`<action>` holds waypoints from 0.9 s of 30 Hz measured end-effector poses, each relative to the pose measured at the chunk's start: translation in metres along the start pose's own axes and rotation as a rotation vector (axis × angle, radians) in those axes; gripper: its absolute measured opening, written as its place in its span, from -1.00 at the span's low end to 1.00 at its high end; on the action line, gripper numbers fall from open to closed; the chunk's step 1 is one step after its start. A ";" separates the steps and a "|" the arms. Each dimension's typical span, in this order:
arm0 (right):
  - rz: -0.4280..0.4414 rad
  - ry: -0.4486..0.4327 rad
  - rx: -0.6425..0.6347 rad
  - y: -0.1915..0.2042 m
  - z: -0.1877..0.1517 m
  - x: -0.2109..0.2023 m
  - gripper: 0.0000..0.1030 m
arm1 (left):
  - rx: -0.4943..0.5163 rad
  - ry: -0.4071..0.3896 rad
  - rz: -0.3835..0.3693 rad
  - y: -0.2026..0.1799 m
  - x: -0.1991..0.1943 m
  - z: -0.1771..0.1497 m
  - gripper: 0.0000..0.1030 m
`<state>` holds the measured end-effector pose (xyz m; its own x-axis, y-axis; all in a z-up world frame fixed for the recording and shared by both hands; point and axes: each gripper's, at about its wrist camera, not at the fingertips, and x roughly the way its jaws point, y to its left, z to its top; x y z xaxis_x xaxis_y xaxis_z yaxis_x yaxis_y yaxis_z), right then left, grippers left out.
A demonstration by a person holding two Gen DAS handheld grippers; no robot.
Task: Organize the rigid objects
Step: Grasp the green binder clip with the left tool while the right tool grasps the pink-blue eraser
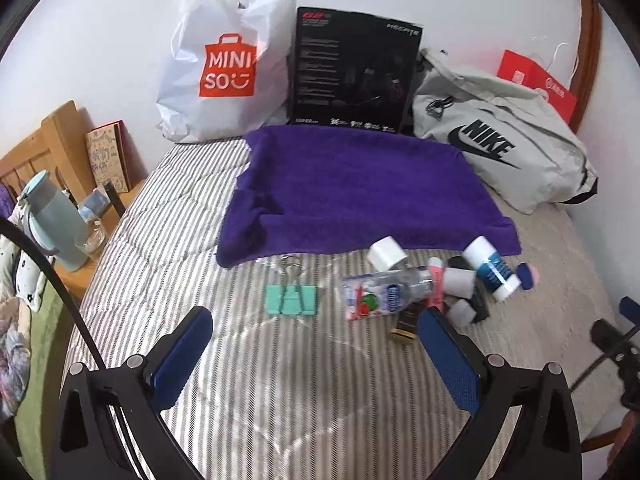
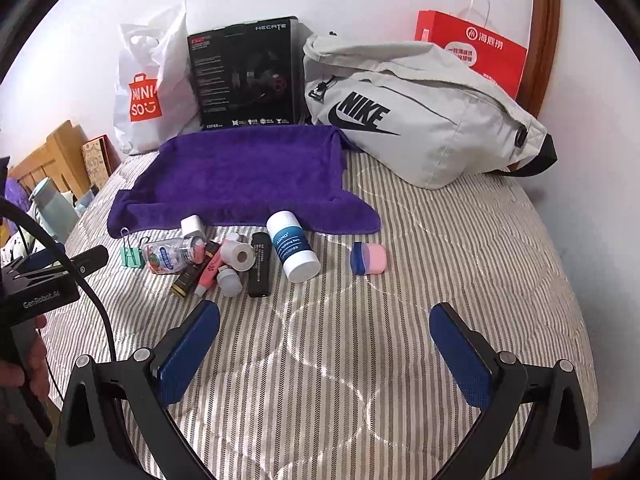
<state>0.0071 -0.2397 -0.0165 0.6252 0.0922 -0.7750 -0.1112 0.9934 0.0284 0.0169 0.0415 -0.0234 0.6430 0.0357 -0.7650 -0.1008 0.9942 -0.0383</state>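
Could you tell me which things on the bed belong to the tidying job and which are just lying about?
Job: binder clip, candy bottle, balm stick, pink eraser, black tube, purple towel.

Lying about: white shopping bag, black box, grey bag, red bag.

white bag (image 1: pixel 228 60): "MINISO", upper left
black box (image 2: pixel 248 72): "HECATE", top corner
grey bag (image 2: pixel 420 116): "NIKE", side
tool mount (image 2: pixel 36 296): "GenRobot.AI", left edge

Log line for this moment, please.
left gripper: open, empty | right gripper: open, empty | small items clustered on bed before purple towel | towel bare | green binder clip ahead of left
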 end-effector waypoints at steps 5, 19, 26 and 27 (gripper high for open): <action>-0.003 0.027 -0.003 -0.003 -0.001 0.013 1.00 | 0.022 0.039 0.036 0.008 0.030 -0.003 1.00; -0.011 0.119 0.053 -0.031 -0.001 0.066 1.00 | -0.014 0.132 0.021 0.031 0.098 -0.003 0.52; 0.014 0.130 0.076 -0.043 0.008 0.088 0.99 | 0.030 0.113 0.012 0.025 0.097 0.000 -0.02; 0.014 0.131 0.080 -0.045 0.010 0.092 0.99 | 0.039 0.114 0.009 0.023 0.097 0.000 -0.19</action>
<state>0.0769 -0.2749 -0.0824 0.5175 0.1019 -0.8496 -0.0540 0.9948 0.0865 0.0771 0.0679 -0.0985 0.5518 0.0347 -0.8332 -0.0750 0.9972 -0.0082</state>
